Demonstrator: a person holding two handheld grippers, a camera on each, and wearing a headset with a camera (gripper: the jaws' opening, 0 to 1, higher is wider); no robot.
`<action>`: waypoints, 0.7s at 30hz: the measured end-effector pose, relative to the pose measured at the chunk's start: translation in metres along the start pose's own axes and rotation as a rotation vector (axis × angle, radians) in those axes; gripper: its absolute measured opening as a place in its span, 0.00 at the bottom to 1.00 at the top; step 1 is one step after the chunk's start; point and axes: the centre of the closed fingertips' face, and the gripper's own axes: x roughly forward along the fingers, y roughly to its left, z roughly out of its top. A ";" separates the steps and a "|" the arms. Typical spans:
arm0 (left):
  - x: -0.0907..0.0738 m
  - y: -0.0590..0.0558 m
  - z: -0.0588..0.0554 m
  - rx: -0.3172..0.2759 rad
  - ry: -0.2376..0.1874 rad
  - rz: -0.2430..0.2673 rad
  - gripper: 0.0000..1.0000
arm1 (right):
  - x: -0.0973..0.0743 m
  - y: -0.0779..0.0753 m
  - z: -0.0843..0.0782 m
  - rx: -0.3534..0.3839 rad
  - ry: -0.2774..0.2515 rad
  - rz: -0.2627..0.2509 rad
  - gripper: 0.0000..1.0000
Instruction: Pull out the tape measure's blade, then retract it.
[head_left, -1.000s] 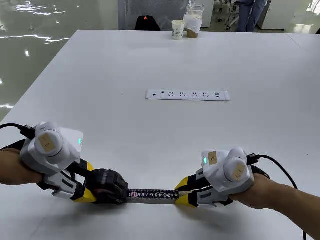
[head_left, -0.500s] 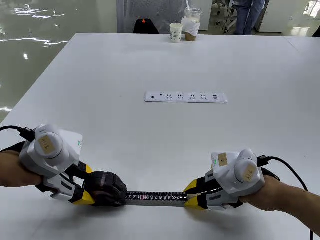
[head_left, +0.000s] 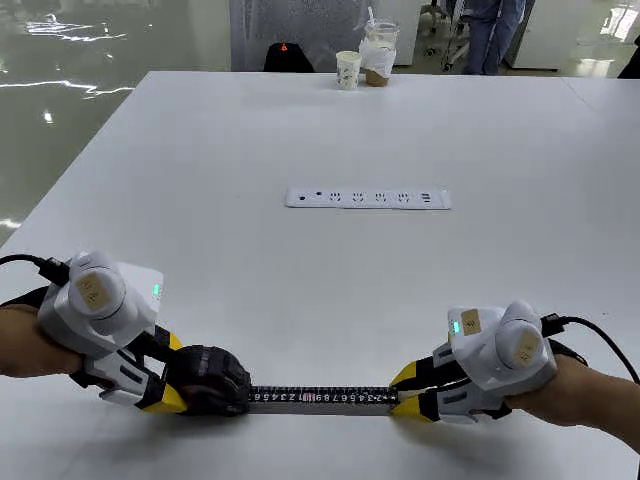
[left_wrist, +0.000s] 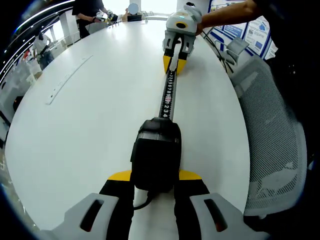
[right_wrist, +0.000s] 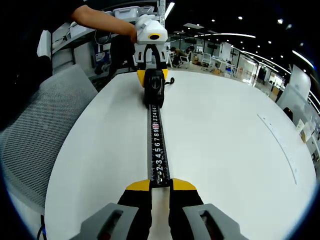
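A black tape measure case (head_left: 207, 380) rests on the white table (head_left: 330, 120) near its front edge, and my left gripper (head_left: 172, 391) is shut on it; the left gripper view shows the case (left_wrist: 156, 155) clamped between the yellow-tipped jaws. A dark numbered blade (head_left: 320, 397) runs flat along the table from the case to the right. My right gripper (head_left: 405, 391) is shut on the blade's end. In the right gripper view the blade (right_wrist: 156, 145) stretches away from the jaws to the case (right_wrist: 153, 87).
A white power strip (head_left: 367, 198) lies mid-table. Two cups (head_left: 362, 60) stand at the far edge. A grey mesh chair (left_wrist: 272, 130) sits beside the table's front edge. A person (head_left: 487, 25) stands beyond the table.
My right gripper has moved right with the blade's end, and more blade now shows between the grippers. The left gripper and case have stayed put.
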 end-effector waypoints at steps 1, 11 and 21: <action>0.000 0.000 0.000 0.000 0.001 0.000 0.24 | 0.000 0.000 -0.001 0.000 0.001 0.000 0.08; 0.001 0.001 -0.001 0.000 0.004 -0.001 0.24 | -0.013 -0.001 -0.013 0.006 0.021 -0.009 0.08; -0.002 -0.003 0.002 0.001 0.009 -0.001 0.24 | -0.026 -0.002 -0.026 0.012 0.044 -0.021 0.08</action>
